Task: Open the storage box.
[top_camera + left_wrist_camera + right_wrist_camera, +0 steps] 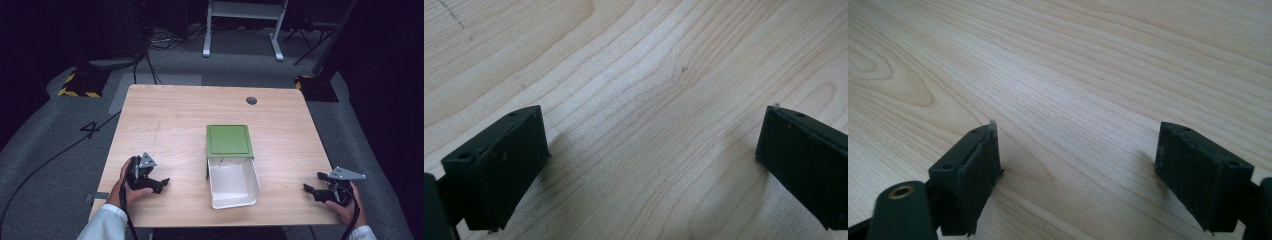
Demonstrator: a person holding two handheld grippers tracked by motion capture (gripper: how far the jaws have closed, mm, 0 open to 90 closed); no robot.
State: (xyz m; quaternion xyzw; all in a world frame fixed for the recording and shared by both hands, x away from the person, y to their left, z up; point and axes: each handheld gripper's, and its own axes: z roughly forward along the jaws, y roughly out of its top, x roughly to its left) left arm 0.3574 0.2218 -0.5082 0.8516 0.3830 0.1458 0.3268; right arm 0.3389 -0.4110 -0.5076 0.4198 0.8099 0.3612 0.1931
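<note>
Light wood-grain table [165, 125], round dark cable hole [251, 100] near its far edge. Grey carpet around it, black cables on the floor behind.

Box [231, 165]: sits slightly right of table centre, toward the near half. Flat green square top [229, 139] with a raised border, lying level on the far part. From under it a white open tray [233, 182] projects toward the person, like a drawer pulled out; inside looks bare, walls low, corners rounded. A few small dark marks on the tray's back wall, too small to read.

Left gripper [159, 183]: held low at the near-left part of the table, well apart from the box. Left gripper view: jaws spread wide, bare wood between them; left gripper [651, 150].

Right gripper [314, 184]: near the table's near-right edge, grey three-cornered plate on top, pointing inward toward the box but clear of it. Right gripper view: jaws wide apart, nothing between them but table; right gripper [1078, 155].

White sleeves [102, 223] at both wrists.
</note>
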